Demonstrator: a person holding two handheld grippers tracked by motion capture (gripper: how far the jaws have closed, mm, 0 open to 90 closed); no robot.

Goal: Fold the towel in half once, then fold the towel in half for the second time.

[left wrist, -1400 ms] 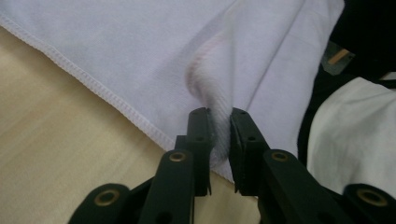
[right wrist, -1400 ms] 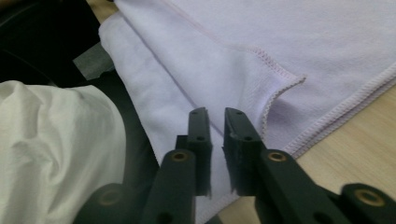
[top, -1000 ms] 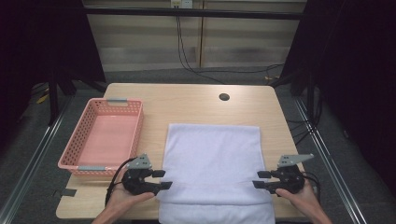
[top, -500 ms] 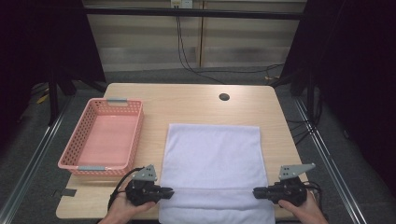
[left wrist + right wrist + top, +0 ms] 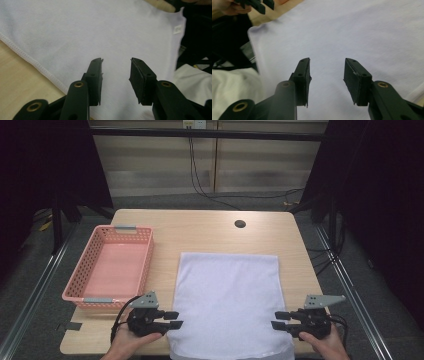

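- High view, towel: a white towel (image 5: 227, 305) is spread flat on the right-hand half of the wooden table (image 5: 200, 230), with its near edge hanging at the table's front edge between the two hands.
- Left gripper (image 5: 172, 320): held at the towel's left hem close to the near corner, jaws apart and pointed inward. A second ago it was placed farther up the same hem; it has since been drawn back toward the person.
- Right gripper (image 5: 279, 320): held at the right hem, level with the left one, jaws apart. The same withdrawal toward the near edge is recorded for it.
- Left gripper view: both jaws are seen open over white cloth (image 5: 100, 32), with nothing between them; the stitched hem (image 5: 30, 60) runs just beside the left jaw, and a small label (image 5: 177, 29) is seen near the towel's far corner.
- Right gripper view: jaws are seen open above the cloth (image 5: 352, 32), unclamped; whether the lower tips touch the fabric cannot be told.
- Basket: a pink basket (image 5: 87, 292) stands empty left of the towel, apart from it.
- Towel position: unchanged across the last second; no fold has been made.
- Judgement: the near corners appear to have been lined up for a grasp, probably as the opening of a fold away from the person. Closing of both jaws on the hem is what remains before any lift.
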